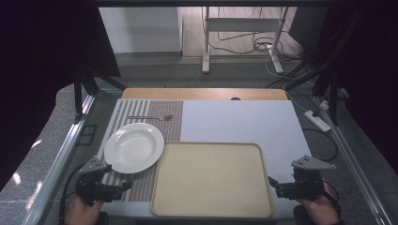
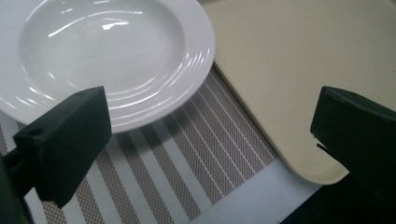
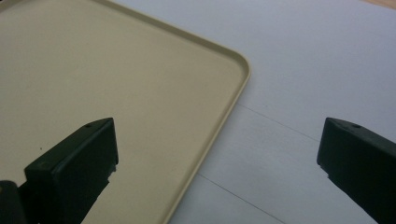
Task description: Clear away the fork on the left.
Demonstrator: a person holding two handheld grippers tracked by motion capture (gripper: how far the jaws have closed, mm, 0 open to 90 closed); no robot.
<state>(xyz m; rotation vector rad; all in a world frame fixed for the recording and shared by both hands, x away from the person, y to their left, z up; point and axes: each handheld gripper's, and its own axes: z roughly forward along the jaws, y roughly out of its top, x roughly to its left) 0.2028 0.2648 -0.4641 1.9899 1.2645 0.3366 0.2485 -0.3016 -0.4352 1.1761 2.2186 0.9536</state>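
High view: a white plate [image 1: 134, 147] lies on a striped placemat [image 1: 159, 120] at the table's left, its right rim just beside a beige tray [image 1: 212, 179]. A fork [image 1: 151, 117] lies on the mat beyond the plate. The left gripper [image 1: 123, 186], jaws apart, hovers just near of the plate. The right gripper [image 1: 272, 183], jaws apart too, sits by the tray's near right corner, over the white table sheet [image 1: 244, 122]
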